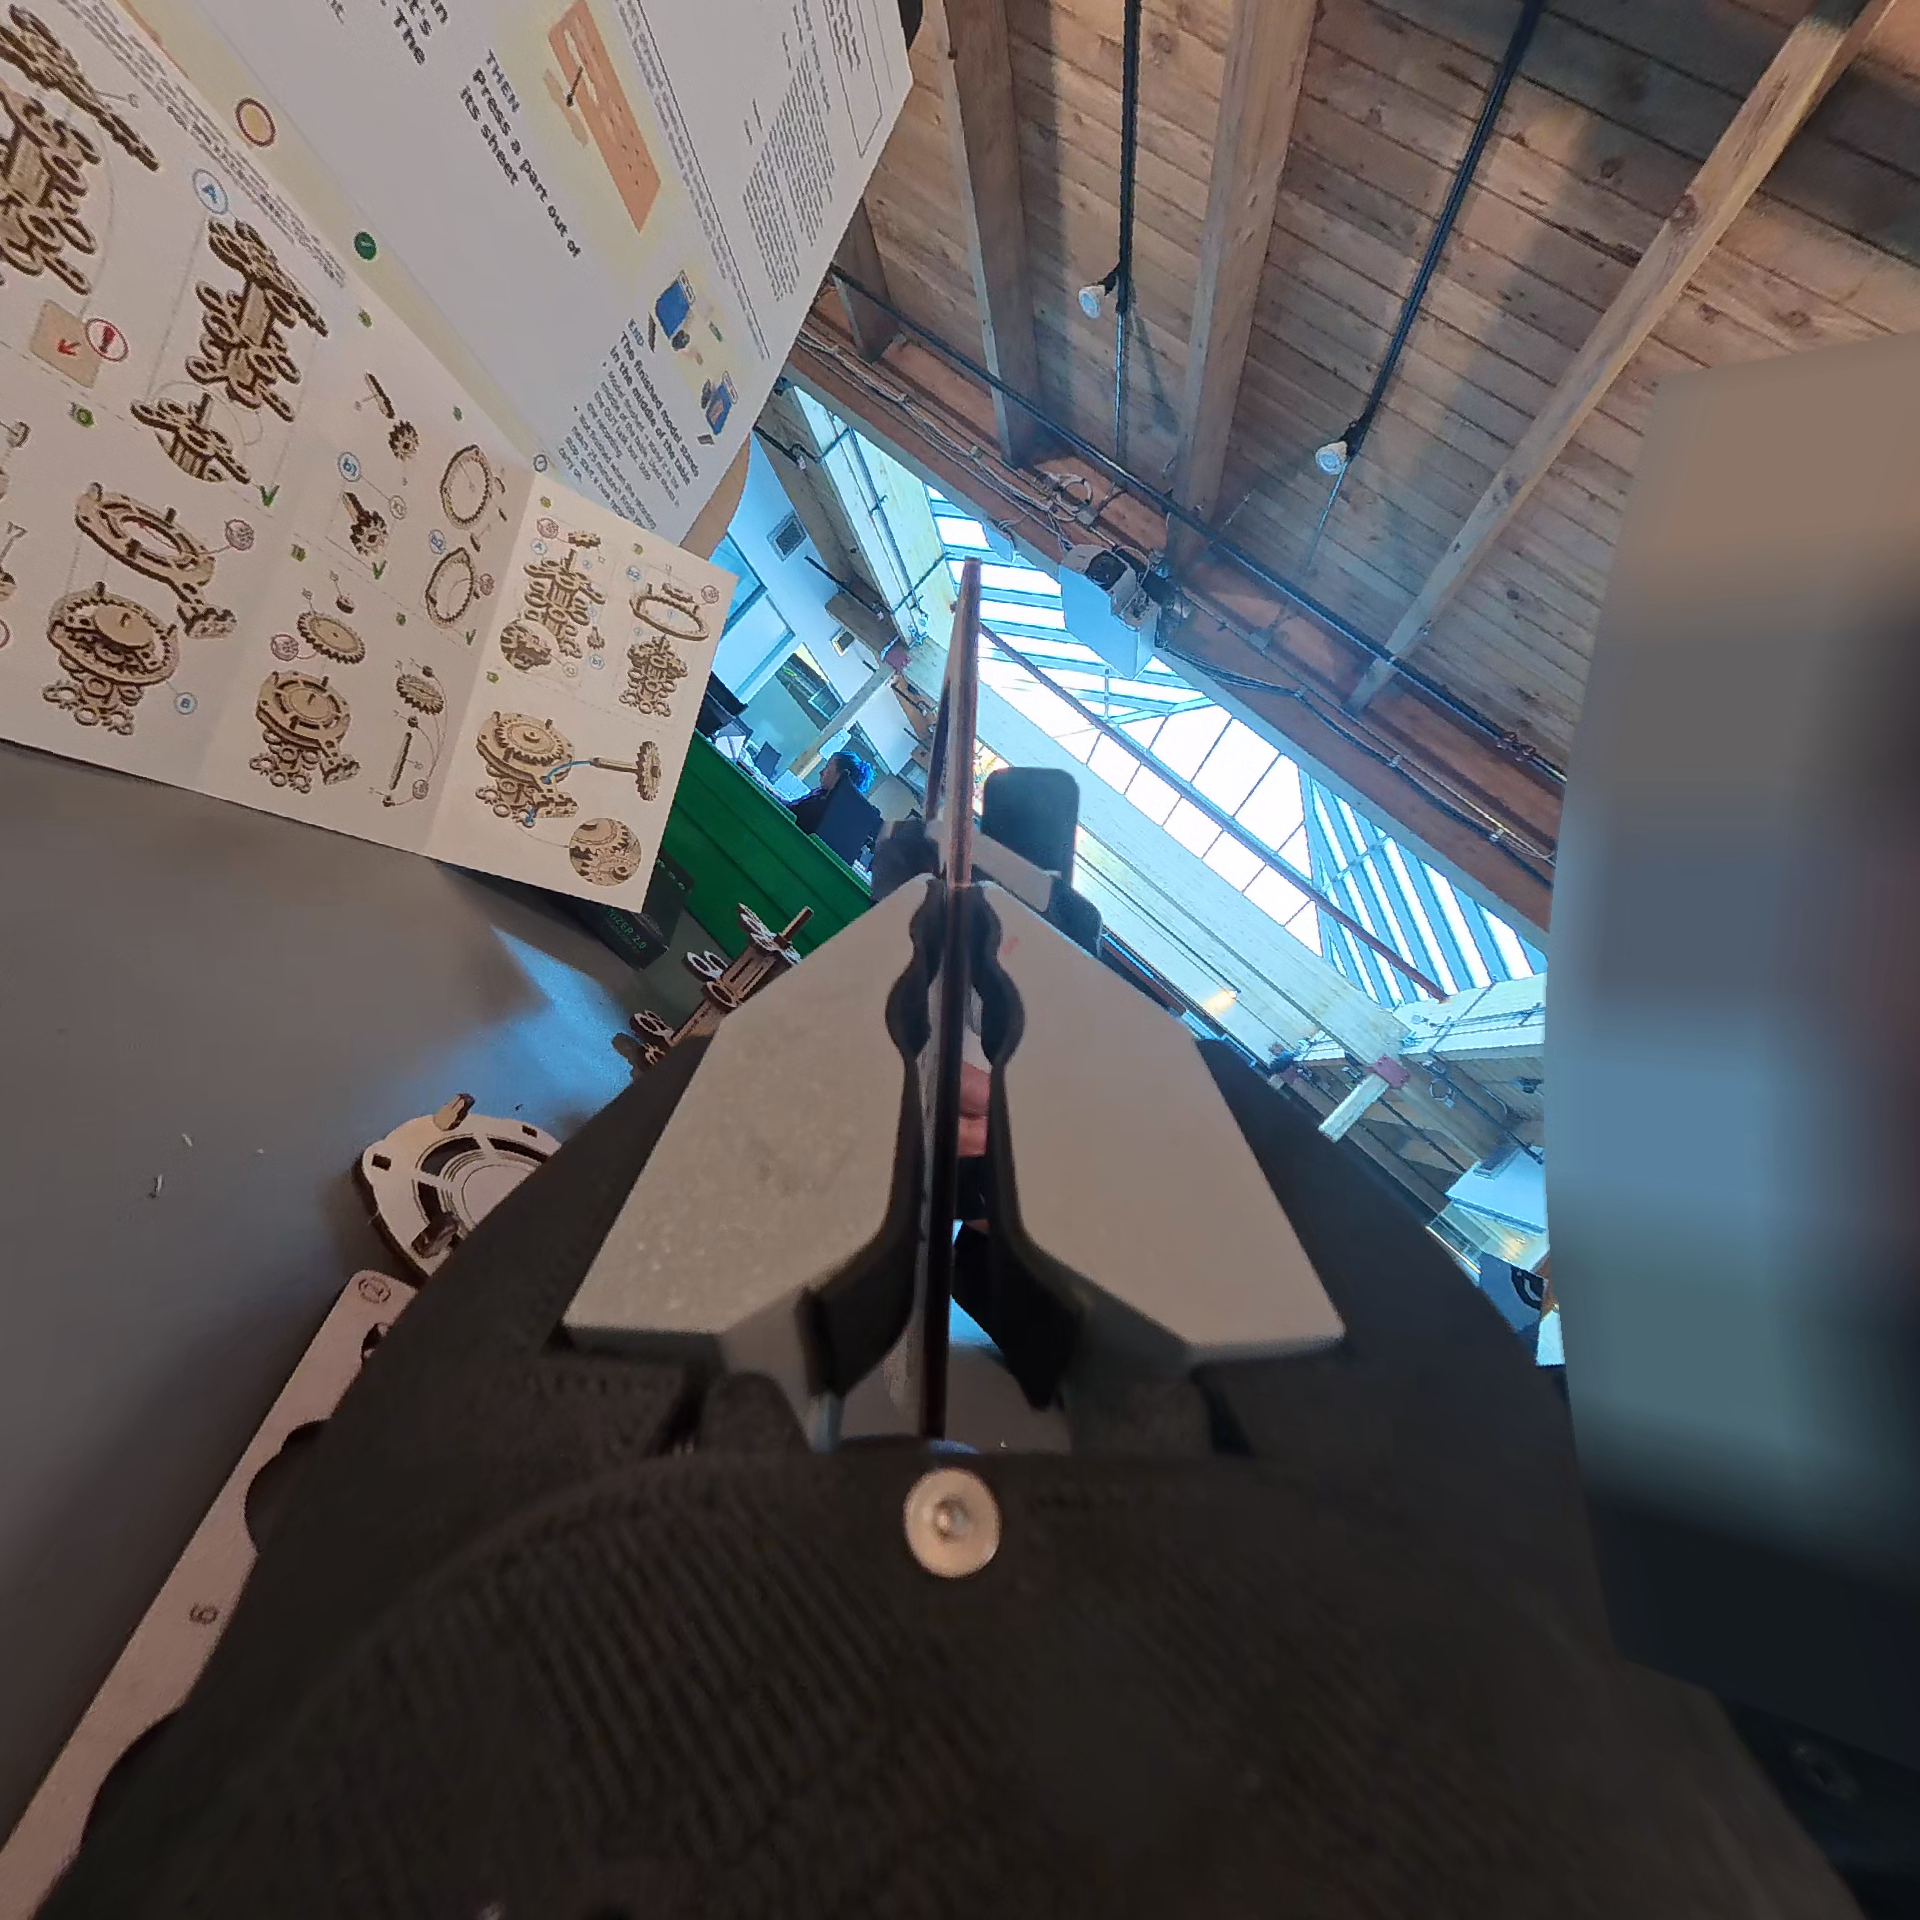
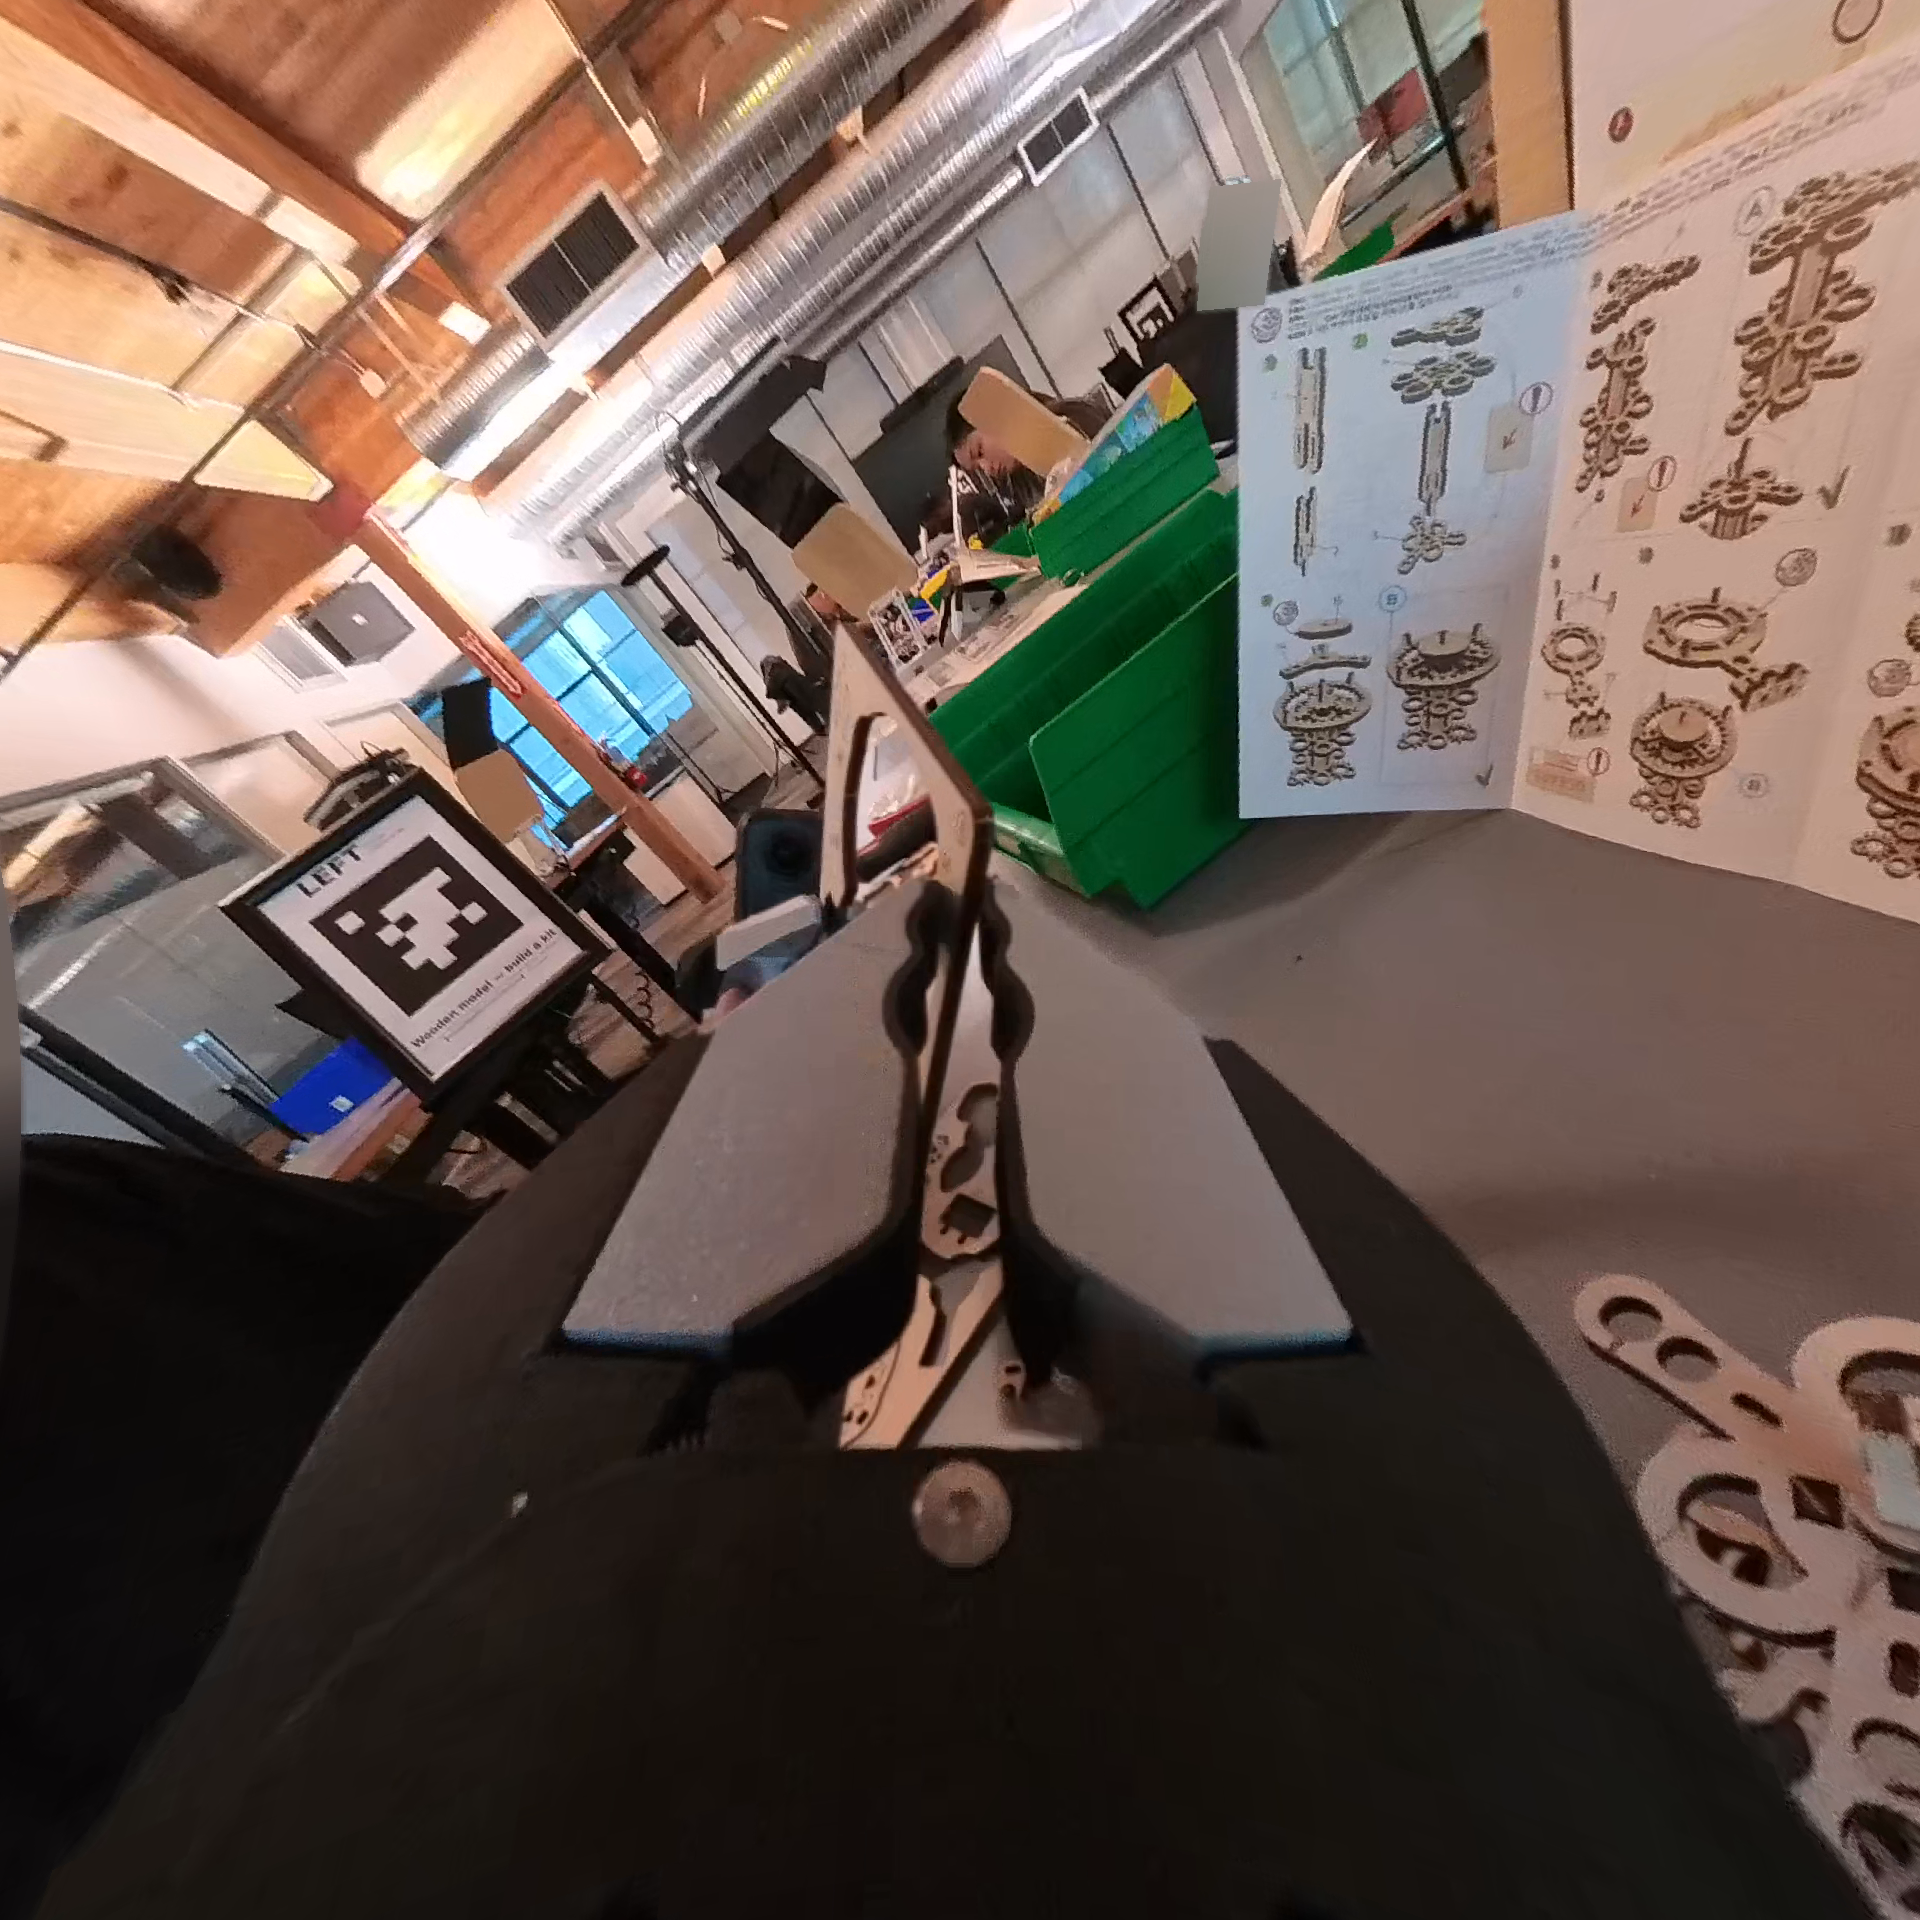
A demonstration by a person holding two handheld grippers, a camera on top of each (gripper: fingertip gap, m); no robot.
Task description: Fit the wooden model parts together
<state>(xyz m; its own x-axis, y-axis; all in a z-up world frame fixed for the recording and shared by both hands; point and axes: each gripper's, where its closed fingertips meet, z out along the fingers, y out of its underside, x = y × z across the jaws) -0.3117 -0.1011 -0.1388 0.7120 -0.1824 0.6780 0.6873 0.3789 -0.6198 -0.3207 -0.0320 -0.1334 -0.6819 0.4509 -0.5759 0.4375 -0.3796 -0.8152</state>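
My left gripper (image 1: 954, 883) is shut on a thin wooden parts sheet (image 1: 961, 707), seen edge-on and sticking up past the fingertips. My right gripper (image 2: 961, 894) is shut on a wooden parts sheet (image 2: 954, 816) with cut-out openings, which runs between both pads and rises above them. Each view shows the other gripper just behind the sheet: the right gripper in the left wrist view (image 1: 1029, 831) and the left gripper in the right wrist view (image 2: 774, 935). The sheet is held up above the grey table (image 2: 1507, 1039).
A folded instruction booklet (image 1: 343, 520) (image 2: 1662, 520) stands at the back. A round wooden part (image 1: 457, 1174), a partly built model (image 1: 727, 987) and another parts sheet (image 1: 187, 1621) lie on the table. Flat wooden parts (image 2: 1766, 1507) lie at the right. Green bins (image 2: 1122, 748) and a framed marker sign (image 2: 416, 925) stand beyond. The gap from one gripper's tips to the other's is roughly 8 cm.
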